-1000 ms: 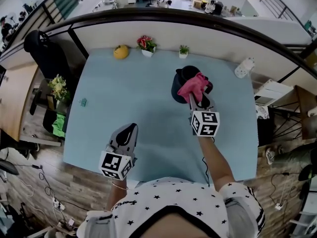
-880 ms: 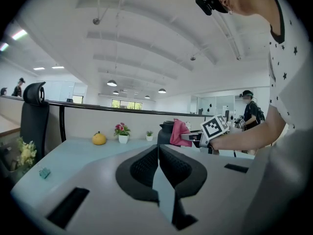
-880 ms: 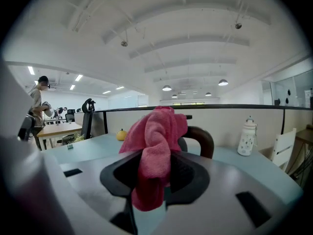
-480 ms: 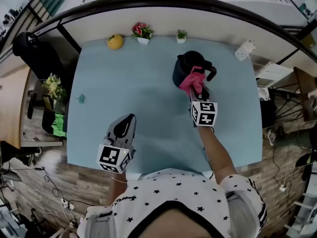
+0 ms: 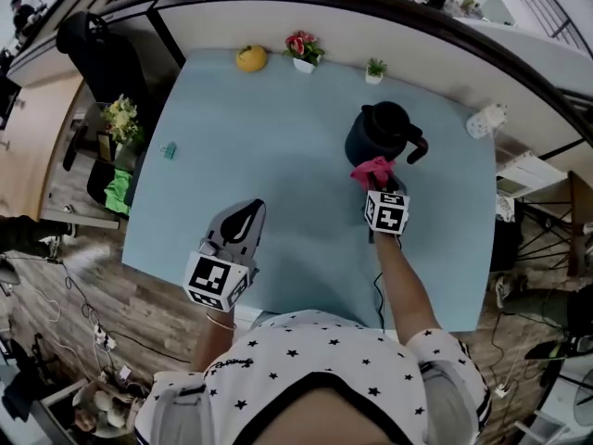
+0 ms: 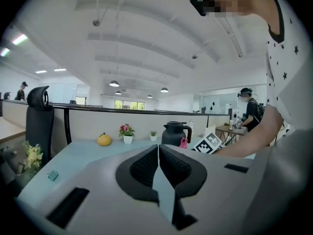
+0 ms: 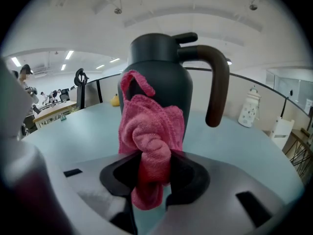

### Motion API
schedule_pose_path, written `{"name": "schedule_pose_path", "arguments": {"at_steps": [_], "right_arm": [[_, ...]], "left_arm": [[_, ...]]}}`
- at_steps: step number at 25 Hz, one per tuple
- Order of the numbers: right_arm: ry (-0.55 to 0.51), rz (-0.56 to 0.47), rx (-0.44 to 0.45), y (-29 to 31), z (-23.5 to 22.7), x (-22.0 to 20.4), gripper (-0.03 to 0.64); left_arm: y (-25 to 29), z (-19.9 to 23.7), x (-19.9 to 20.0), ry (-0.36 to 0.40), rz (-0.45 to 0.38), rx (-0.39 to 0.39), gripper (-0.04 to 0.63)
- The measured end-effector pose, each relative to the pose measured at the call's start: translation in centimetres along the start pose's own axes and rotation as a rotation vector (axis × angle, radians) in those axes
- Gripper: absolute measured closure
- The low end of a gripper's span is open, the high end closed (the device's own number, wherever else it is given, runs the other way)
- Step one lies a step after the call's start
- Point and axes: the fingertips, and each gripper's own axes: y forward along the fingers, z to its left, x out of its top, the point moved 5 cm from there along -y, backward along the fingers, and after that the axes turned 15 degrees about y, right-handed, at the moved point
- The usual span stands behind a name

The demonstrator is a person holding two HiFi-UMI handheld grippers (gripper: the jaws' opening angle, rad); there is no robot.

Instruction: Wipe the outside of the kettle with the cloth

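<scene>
Nearest me, my left hand-held gripper (image 6: 158, 153) has its jaws together on nothing and hovers over the near part of the counter (image 5: 278, 146), well apart from the work. Further out, my right hand-held gripper (image 7: 152, 173) is clamped on the bunched pink cloth (image 7: 149, 126), which stands at the near side of the dark kettle (image 7: 159, 72). I cannot tell whether it presses on the wall or sits just shy of it. The kettle stands upright toward the counter's far right, its handle (image 7: 218, 82) to the right of the cloth. I judge the wiping partly done at best: nothing shows which faces are clean, and the far side, lid and handle side look left to do. The handle is what I'd have to work round. Beyond, along the far edge, a yellow fruit (image 5: 250, 58), a flower pot (image 5: 304, 46) and a small plant (image 5: 374, 68) sit well apart from the kettle.
</scene>
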Motion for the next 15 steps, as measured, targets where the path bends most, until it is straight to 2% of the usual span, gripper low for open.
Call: {"name": "schedule_pose_path", "arguments": {"at_steps": [4,10,15], "right_arm": [[-0.001,0.043,0.014,0.8,-0.4,-0.9,0.48],[-0.013,0.047,0.042,0.5,-0.3,-0.7,0.48],[0.012,0.008,0.14,-2.4,2.1,-0.8,0.48]], "left_arm": [[-1.5,-0.7,0.4,-0.006,0.019,0.05,0.565],[-3.5,-1.7,0.1,-0.017,0.043,0.109,0.565],[-4.5,-2.7,0.6,-0.006,0.032,0.131,0.565]]}}
